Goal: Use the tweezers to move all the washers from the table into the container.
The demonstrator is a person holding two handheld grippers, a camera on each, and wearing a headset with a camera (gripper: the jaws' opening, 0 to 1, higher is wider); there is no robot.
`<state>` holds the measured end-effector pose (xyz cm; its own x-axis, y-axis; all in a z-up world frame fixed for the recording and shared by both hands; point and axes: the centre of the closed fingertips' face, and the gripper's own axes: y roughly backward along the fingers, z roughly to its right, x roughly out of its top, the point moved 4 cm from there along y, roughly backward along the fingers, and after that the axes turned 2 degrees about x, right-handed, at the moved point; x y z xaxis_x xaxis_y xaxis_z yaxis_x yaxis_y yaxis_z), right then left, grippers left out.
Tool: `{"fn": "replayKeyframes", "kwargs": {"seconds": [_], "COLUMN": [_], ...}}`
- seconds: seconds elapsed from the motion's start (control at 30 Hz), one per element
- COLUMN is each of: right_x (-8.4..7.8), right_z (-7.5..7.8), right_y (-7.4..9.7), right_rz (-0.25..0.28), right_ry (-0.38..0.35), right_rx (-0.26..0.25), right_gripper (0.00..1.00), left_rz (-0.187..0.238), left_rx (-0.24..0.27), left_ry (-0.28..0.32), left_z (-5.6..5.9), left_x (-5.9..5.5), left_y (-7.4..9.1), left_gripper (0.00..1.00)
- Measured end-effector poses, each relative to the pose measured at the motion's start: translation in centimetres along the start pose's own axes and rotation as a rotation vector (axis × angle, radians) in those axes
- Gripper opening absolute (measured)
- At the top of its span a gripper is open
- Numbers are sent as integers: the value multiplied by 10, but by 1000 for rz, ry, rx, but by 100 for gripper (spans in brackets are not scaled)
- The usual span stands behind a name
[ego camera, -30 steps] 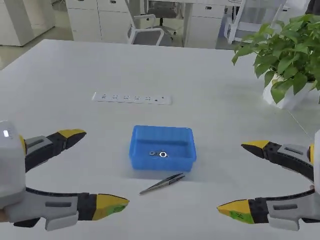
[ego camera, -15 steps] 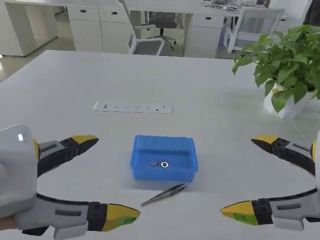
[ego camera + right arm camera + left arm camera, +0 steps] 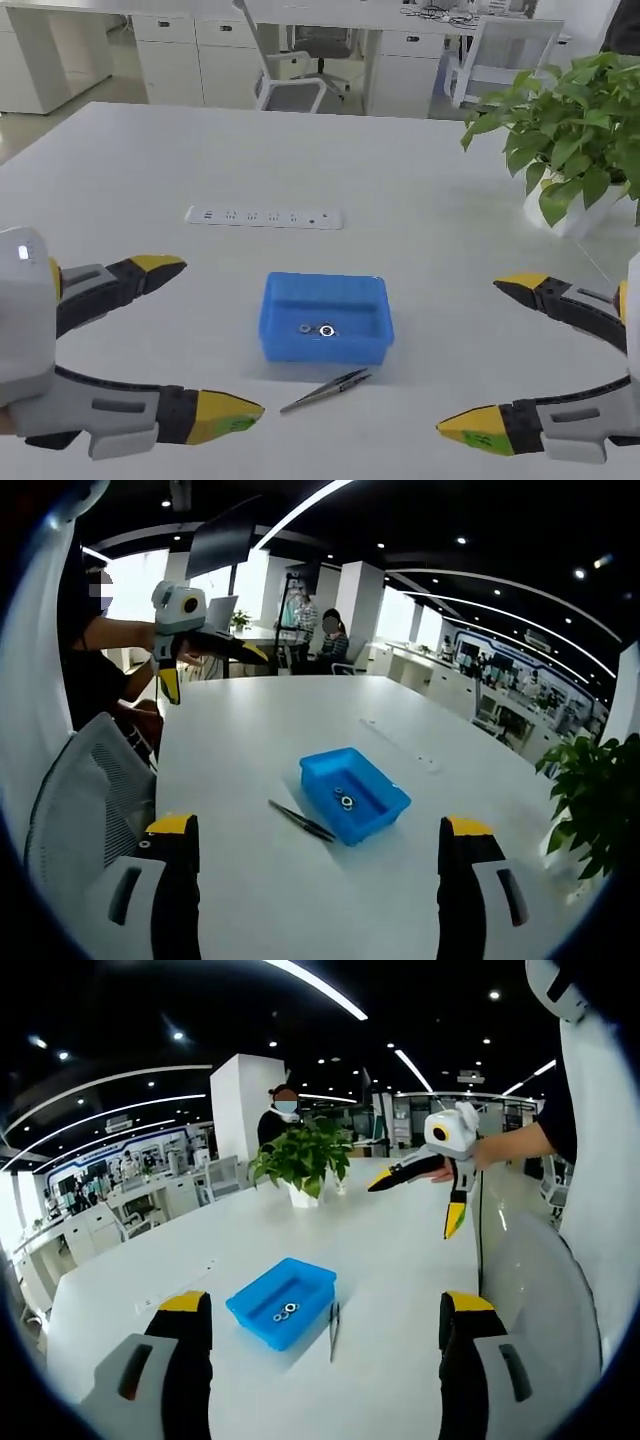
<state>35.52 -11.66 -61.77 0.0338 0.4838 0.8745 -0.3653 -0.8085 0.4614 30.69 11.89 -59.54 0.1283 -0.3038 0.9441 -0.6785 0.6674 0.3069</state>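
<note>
While both tools hang above the white table (image 3: 430,190), the blue container (image 3: 322,349) sits between them with two washers (image 3: 319,330) lying on its floor, touching or nearly so. Just on the person's side of the container, the tweezers (image 3: 326,389) lie flat on the table, slanted, touching neither the container nor either tool.

To the left of the container, the left gripper (image 3: 216,337) has its jaws spread wide and nothing between them. To the right of the container, the right gripper (image 3: 472,357) is spread just as wide and is equally empty. Both yellow-tipped pairs point inward toward the container but stay well apart from it.

Beyond the container, on its far side, a white power strip (image 3: 265,217) lies across the table. Further off to the container's right stands a potted plant (image 3: 570,120).

Compared with half a second ago, the washers, tweezers and power strip keep the same places relative to the container. The left gripper's tips now sit a little farther from the container than they did, while the right gripper is about where it was. Neither jaw spread has changed noticeably, and neither tool has taken hold of anything.
</note>
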Motion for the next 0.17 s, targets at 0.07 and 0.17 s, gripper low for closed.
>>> {"fn": "replayKeyframes", "kwargs": {"seconds": [0.07,0.17], "right_x": [-1,-3], "right_z": [-1,-1], "right_y": [1,2], "right_rz": [-4,-6], "right_ry": [-5,-8], "right_rx": [0,-3], "right_gripper": [100,100], "left_rz": [-7,-12], "left_rx": [-2,-3], "left_ry": [-3,0], "left_z": [1,1], "left_x": [-1,-3], "left_y": [0,1], "left_gripper": [100,100]}}
